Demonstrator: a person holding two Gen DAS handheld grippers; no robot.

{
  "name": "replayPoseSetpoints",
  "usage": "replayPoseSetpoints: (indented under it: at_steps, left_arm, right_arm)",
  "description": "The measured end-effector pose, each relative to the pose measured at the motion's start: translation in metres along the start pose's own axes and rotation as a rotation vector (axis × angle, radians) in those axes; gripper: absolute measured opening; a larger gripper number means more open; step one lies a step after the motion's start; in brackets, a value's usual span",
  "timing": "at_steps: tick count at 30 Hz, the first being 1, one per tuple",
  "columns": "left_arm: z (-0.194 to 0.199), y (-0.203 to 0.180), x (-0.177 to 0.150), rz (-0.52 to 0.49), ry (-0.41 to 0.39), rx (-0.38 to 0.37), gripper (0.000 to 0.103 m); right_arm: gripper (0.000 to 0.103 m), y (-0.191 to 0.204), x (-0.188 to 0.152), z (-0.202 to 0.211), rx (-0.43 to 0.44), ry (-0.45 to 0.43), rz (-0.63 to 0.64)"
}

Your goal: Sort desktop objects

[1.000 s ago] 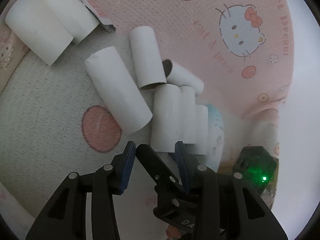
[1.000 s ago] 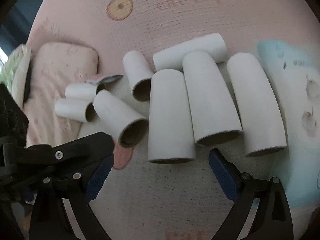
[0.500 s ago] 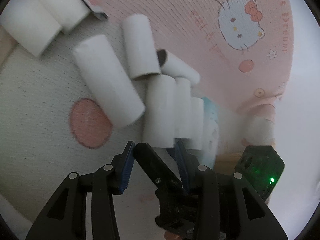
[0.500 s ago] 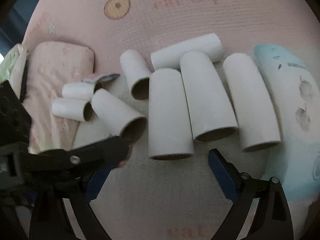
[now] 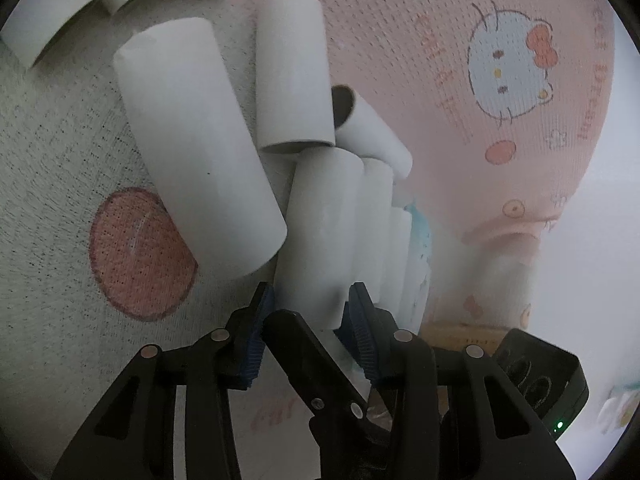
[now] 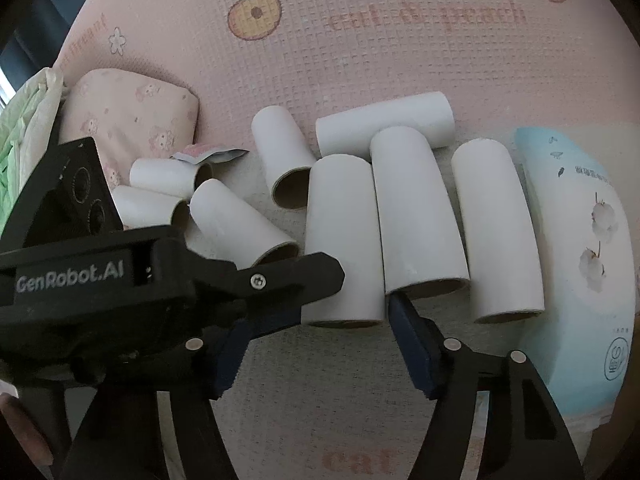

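Right wrist view: plain white cardboard tubes [image 6: 344,236], brown-lined.

Pink cartoon mat [image 6: 360,60]; pale blue packet [image 6: 580,260], possibly tissues; pink pouch [image 6: 132,120].

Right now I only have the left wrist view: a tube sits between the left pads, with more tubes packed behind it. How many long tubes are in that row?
Observer: Three, side by side, open ends toward the right camera: the first tube, the middle tube and the last tube.
Reviewer: What lies past the last one?
Observer: A blue pack printed with cotton bolls lies right beside it.
Reviewer: Where is the right gripper?
Observer: The right gripper is at the first tube's near end. Its jaws have just been closing with that end between them, and they stand wider than the tube.
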State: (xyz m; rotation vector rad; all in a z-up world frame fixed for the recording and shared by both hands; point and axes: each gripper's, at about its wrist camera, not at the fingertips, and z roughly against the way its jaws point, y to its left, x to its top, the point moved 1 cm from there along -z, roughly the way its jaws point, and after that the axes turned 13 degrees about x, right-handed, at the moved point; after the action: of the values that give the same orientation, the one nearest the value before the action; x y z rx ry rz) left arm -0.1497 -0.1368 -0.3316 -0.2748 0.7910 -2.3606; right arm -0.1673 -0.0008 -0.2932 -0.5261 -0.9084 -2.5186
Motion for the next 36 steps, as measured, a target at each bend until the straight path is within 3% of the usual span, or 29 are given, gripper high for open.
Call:
replayPoseSetpoints:
  at_steps: [11, 20, 24, 30, 36]
  left_arm:
    - [-0.002, -0.005, -0.002, -0.022, -0.026, 0.009, 0.039]
    - [0.009, -0.01, -0.035, -0.097, -0.003, 0.065, 0.038]
    - [0.013, -0.01, -0.059, -0.108, -0.002, 0.064, 0.038]
    - [0.018, -0.016, -0.086, -0.188, 0.015, 0.094, 0.038]
    - [0.02, -0.014, -0.107, -0.201, 0.044, 0.086, 0.038]
  right_arm:
    - [0.05, -0.005, -0.003, 0.005, -0.006, 0.001, -0.011]
    - [0.041, 0.001, -0.028, 0.021, -0.049, 0.021, -0.054]
    - [0.041, 0.001, -0.045, 0.036, -0.059, 0.02, -0.122]
    - [0.041, 0.011, -0.068, 0.054, -0.118, 0.029, -0.098]
    - [0.041, 0.009, -0.091, 0.075, -0.107, 0.017, -0.118]
